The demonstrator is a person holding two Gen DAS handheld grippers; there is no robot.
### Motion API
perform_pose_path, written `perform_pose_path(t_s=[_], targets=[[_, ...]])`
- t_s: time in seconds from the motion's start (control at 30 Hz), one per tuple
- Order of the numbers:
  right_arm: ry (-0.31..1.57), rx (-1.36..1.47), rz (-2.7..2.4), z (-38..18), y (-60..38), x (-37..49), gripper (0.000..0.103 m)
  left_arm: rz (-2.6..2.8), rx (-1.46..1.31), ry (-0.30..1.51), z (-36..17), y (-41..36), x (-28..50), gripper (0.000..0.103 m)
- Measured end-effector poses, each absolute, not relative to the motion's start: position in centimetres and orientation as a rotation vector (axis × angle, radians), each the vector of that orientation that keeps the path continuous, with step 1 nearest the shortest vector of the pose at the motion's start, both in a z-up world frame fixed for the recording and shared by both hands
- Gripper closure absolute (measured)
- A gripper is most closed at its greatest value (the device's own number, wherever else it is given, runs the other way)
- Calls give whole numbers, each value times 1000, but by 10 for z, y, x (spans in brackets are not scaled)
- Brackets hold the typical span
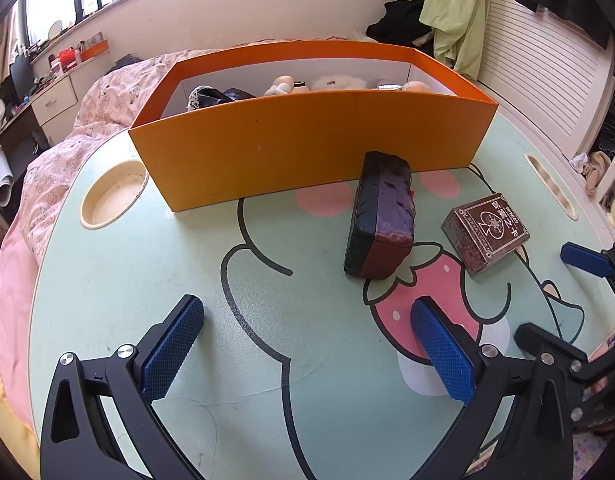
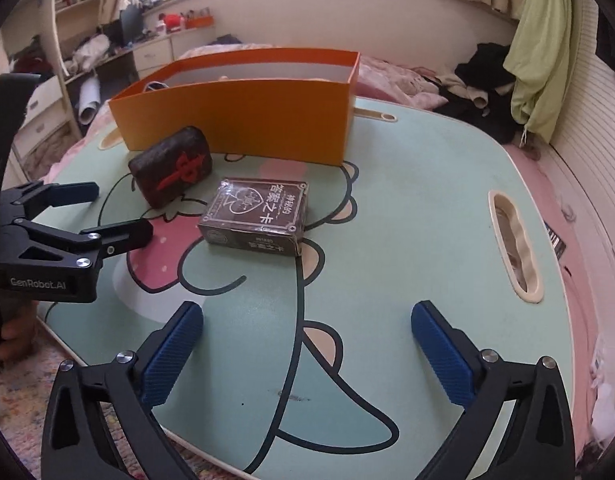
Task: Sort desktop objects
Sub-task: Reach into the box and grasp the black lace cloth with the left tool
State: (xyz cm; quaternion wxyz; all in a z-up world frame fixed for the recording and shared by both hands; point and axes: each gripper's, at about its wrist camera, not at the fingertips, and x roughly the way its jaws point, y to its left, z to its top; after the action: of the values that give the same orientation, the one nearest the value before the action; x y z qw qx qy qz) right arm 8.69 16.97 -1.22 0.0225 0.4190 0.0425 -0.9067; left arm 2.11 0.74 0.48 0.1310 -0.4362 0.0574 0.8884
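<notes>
Blue ribbed pads of the right hand-held gripper [image 2: 306,354] frame the near edge of the mint-green cartoon-printed surface [image 2: 419,216]; its jaws stand wide apart with nothing between them, probably spread in readiness to straddle a broad item. Just ahead lies the dark brown printed card box [image 2: 254,216], flat on its largest face, apart from the gripper and untouched. Beyond it and slightly left rests the dark padded rectangular block with a red character [image 2: 172,168], lying close in front of the long orange cardboard bin [image 2: 243,116]. Left hand-held gripper [image 1: 307,350] likewise shows its jaws fully spread and empty, hovering low over the surface with the block [image 1: 381,216] ahead of it, near but not touching. Bin [image 1: 307,148] already contains several small items, partly hidden by its front wall, which suggests it serves as the sorting destination. Judgement: two items remain outside the bin; the card box looks the likelier pick for the right gripper.
</notes>
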Motion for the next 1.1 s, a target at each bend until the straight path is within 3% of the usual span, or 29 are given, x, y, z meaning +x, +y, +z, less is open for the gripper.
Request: perform_pose_path(t_s=[0.87, 1.1], targets=[[147, 1273, -2798, -9, 163, 89, 0, 2545, -1268, 165, 6, 7, 20, 0], [144, 1271, -2798, -9, 164, 90, 0, 2587, -1122, 108, 69, -17, 1, 5]])
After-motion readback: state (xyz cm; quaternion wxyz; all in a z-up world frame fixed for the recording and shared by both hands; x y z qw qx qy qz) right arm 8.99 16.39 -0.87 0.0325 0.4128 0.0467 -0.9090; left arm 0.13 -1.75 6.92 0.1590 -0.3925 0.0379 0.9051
